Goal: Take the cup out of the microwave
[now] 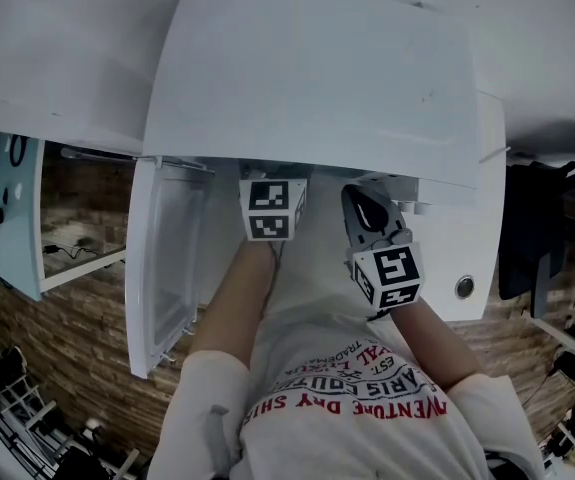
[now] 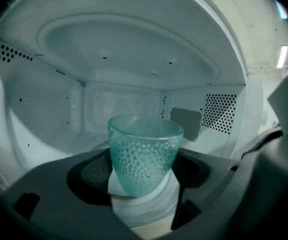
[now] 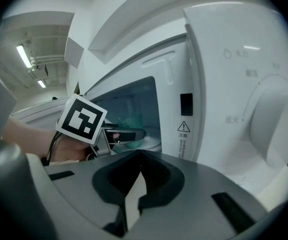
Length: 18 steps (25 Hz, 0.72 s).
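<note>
A green dimpled glass cup point(image 2: 142, 154) stands upright on the white turntable point(image 2: 149, 211) inside the microwave point(image 1: 307, 78). My left gripper point(image 2: 144, 196) reaches into the cavity and its jaws stand wide on either side of the cup's base, with slivers of turntable showing between pads and glass. In the head view only its marker cube point(image 1: 270, 208) shows at the opening. The right gripper view shows that cube point(image 3: 82, 119) and a bit of the cup point(image 3: 133, 121) behind it. My right gripper point(image 3: 133, 196) is shut and empty, in front of the control panel.
The microwave door point(image 1: 162, 268) hangs open to the left. A round knob point(image 3: 274, 119) sits on the panel to the right of the opening. The cavity walls and ceiling point(image 2: 128, 49) enclose the left gripper closely. Brick-patterned flooring point(image 1: 77, 338) lies below.
</note>
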{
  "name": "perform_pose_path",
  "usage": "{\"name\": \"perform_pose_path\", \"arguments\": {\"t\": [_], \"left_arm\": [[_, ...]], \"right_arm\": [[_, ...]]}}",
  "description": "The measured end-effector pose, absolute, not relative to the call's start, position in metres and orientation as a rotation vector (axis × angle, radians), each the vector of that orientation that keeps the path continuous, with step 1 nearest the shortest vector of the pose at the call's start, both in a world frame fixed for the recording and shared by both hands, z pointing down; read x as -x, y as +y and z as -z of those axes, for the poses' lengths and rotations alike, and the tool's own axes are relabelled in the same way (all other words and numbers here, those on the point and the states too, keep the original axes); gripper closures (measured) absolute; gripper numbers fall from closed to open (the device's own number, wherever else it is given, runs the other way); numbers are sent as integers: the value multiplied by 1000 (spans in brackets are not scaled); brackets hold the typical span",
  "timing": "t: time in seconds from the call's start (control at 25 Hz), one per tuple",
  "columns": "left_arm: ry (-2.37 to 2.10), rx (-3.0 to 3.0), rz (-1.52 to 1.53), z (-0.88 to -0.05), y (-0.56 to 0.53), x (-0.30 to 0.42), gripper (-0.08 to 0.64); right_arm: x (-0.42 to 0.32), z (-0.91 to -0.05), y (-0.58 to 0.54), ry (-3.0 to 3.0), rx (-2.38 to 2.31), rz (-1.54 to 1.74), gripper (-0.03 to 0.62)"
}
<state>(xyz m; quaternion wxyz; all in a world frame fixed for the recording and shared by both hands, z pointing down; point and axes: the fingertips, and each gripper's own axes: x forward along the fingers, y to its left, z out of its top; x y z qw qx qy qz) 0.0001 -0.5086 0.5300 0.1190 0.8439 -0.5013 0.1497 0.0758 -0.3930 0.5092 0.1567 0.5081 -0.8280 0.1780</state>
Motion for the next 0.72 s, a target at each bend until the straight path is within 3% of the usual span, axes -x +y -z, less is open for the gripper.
{"name": "perform_pose_path", "arguments": {"t": [0.72], "left_arm": [[-1419,-2513,-529,-515,-441,2,196]], "right_arm": [[-64,-487,-380,-2412,-1463,-440,581]]}}
